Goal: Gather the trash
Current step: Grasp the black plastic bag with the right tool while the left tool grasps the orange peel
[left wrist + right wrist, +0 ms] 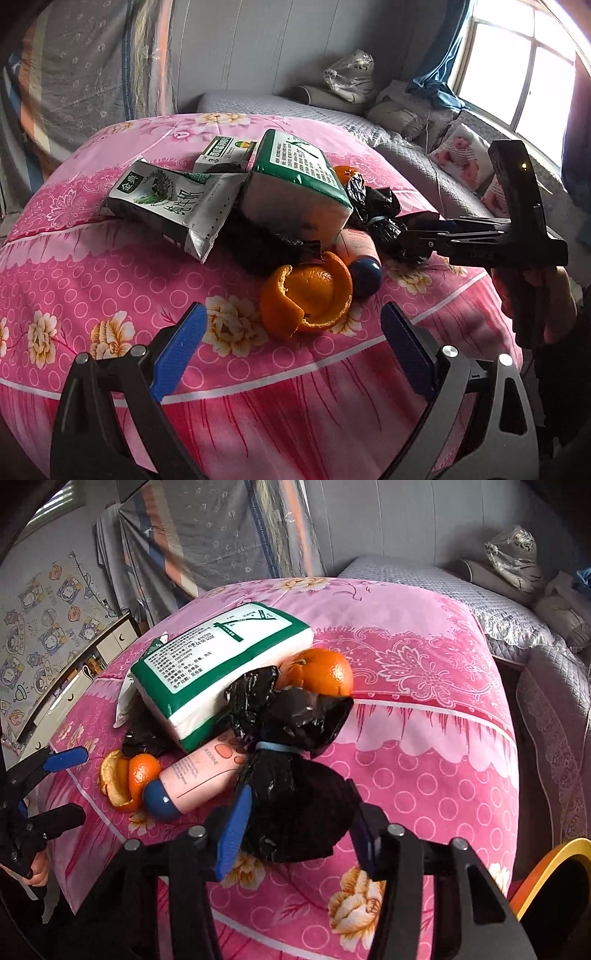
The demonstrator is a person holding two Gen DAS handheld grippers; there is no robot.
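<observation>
A heap of items lies on a pink flowered quilt [92, 288]. An orange peel [306, 299] lies nearest my left gripper [295, 350], which is open and empty just short of it. A black tied rubbish bag [295, 812] sits between the fingers of my right gripper [299, 830], whose jaws stand around it; I cannot tell whether they press it. The bag and right gripper also show in the left wrist view [391, 229]. Also in the heap are a milk carton [173, 206], a tissue pack [218, 664], a pink tube with a blue cap [195, 775] and a whole orange [321, 672].
A small green and white box [225, 151] lies behind the carton. A grey quilted bed [295, 107] with pillows and a plastic bag [351, 74] stands behind. An orange-rimmed bin [554, 878] is at the lower right. The left gripper shows at the left edge of the right wrist view [55, 786].
</observation>
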